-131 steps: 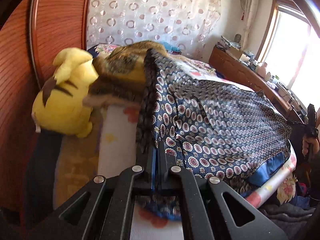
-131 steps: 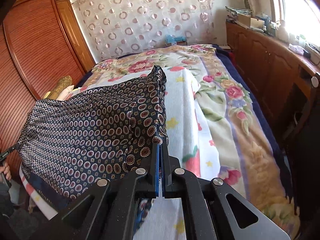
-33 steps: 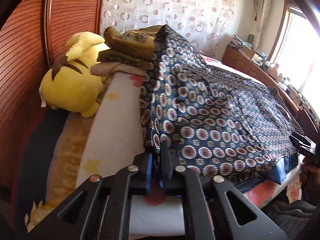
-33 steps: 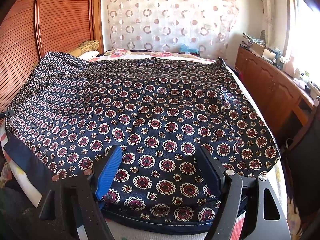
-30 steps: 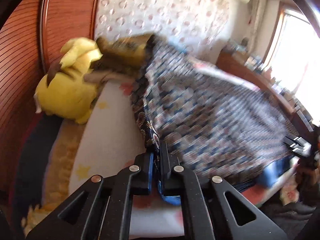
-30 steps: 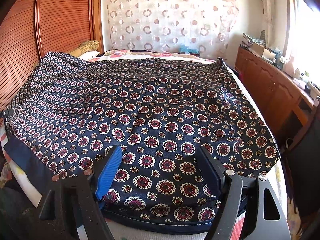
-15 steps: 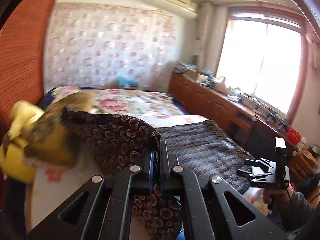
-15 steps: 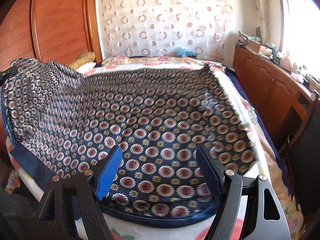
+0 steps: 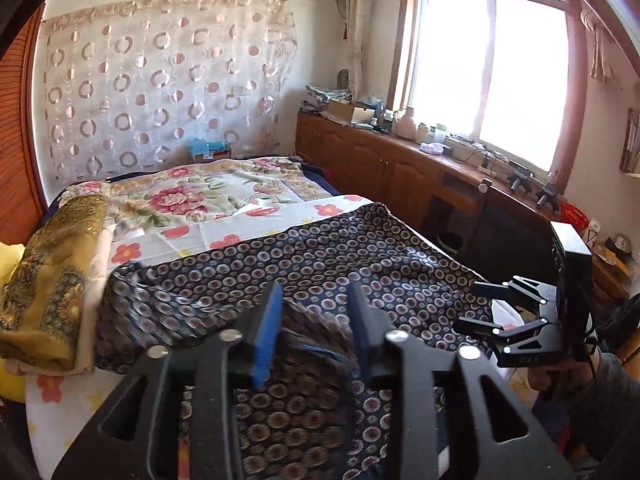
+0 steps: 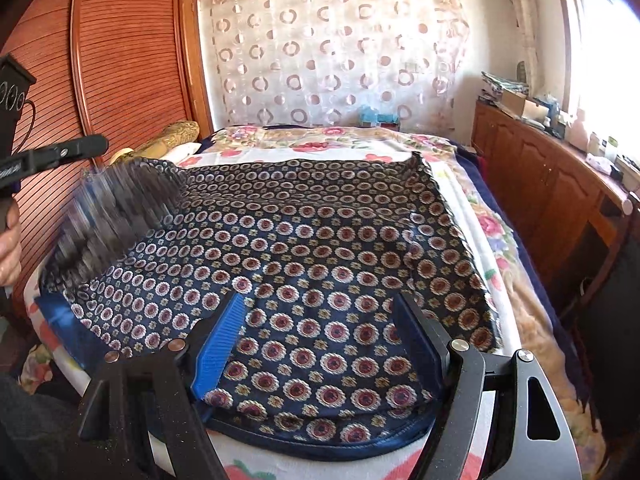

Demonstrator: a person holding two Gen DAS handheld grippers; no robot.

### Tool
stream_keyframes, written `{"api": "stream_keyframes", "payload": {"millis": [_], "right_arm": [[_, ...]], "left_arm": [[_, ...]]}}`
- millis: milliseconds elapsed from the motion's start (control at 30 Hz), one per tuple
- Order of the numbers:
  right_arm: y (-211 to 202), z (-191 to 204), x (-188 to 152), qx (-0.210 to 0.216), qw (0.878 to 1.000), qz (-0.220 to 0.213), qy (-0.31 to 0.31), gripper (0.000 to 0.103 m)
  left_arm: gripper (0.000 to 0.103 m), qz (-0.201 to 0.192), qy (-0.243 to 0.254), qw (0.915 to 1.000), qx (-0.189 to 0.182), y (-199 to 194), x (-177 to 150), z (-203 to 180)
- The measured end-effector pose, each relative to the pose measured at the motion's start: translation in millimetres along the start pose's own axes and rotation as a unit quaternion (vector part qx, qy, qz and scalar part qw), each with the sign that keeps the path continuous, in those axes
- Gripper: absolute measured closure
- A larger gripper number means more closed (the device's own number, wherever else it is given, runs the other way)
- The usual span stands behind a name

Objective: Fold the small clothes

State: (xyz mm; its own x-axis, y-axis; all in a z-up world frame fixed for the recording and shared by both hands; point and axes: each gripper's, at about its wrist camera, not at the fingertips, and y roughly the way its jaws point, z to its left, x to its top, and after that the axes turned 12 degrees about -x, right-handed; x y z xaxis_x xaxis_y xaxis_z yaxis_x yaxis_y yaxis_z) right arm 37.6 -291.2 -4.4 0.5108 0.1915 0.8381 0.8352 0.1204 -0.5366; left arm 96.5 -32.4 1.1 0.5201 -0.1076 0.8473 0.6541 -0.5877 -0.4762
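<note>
A dark blue garment with a red-and-white medallion print (image 10: 320, 232) lies spread on the bed (image 10: 492, 220). My left gripper (image 9: 314, 292) hovers above the garment's (image 9: 320, 256) left side and its jaws are opening. A blurred corner of the cloth (image 9: 316, 324) drops from between them, clear of the pads. From the right wrist view that loose corner (image 10: 112, 216) falls under one of the left gripper's fingers (image 10: 72, 148). My right gripper (image 10: 320, 300) stands open over the near hem with nothing gripped, and it also shows from the side (image 9: 472, 306).
A gold-brown folded fabric (image 9: 52, 276) and a yellow plush toy (image 9: 10, 252) sit at the bed's left edge. A slatted wooden wardrobe (image 10: 120, 60) stands on the left. A cluttered low wooden cabinet (image 9: 400, 168) runs under the window. A hand (image 10: 10, 240) holds the left gripper.
The left gripper lifted the garment's left corner up and across towards the right; its jaws have now parted and the corner is falling. The right gripper stays open and nearly still.
</note>
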Motion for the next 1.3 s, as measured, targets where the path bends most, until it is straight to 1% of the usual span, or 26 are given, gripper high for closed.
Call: {"api": "stream_keyframes", "payload": {"millis": [67,133,167,200,300,367,600,833,1100,1267,1300], "right_arm": [[2.2,2.2,1.5,0.005,1.000,-0.001,-0.001,0.025],[5.0,6.7,5.2,0.011,1.000,-0.001,-0.001,0.025],[6.6,9.6,7.5,0.015,1.000,-0.002,-0.002,0.025],[8.8,12.6,10.1,0.019,1.000,-0.002,-0.003,0.025],[16.0,24.4,17.9,0.035,0.999,-0.002,-0.011,0.026],[21.7,33.6,24.7,0.047,0.999,-0.001,-0.020,0.026],[53.0,68.8,46.9,0.083,0.995,0.009,-0.059,0.026],[83.2,99.2,59.6,0.112,0.988,0.032,-0.099,0.026],[118.5,120.2,70.9,0.111,0.984,0.060,-0.124,0.026],[127.1,124.7,74.9,0.113,0.983,0.072,-0.127,0.026],[130.1,126.4,75.4,0.114,0.982,0.075,-0.128,0.030]], "left_arm": [[0.061,-0.004,-0.002,1.0000,0.003,-6.3,-3.4,-0.5],[0.048,-0.006,-0.007,0.9999,0.014,-13.7,-8.1,4.4],[0.034,-0.008,-0.011,0.9997,0.018,-17.6,-11.3,7.1],[0.023,-0.010,-0.016,0.9996,0.021,-22.0,-15.6,10.2],[0.023,-0.008,-0.027,0.9987,0.042,-28.1,-26.5,18.1],[0.023,-0.010,-0.032,0.9973,0.066,-32.9,-34.2,24.5],[0.023,-0.003,-0.053,0.9939,0.096,-40.0,-54.5,42.6],[0.023,0.001,-0.059,0.9923,0.109,-42.7,-63.2,52.4],[0.023,0.001,-0.060,0.9915,0.115,-46.3,-69.0,58.4],[0.023,0.003,-0.063,0.9911,0.118,-46.1,-71.7,61.0],[0.023,0.003,-0.063,0.9911,0.117,-45.7,-72.3,61.3]]}}
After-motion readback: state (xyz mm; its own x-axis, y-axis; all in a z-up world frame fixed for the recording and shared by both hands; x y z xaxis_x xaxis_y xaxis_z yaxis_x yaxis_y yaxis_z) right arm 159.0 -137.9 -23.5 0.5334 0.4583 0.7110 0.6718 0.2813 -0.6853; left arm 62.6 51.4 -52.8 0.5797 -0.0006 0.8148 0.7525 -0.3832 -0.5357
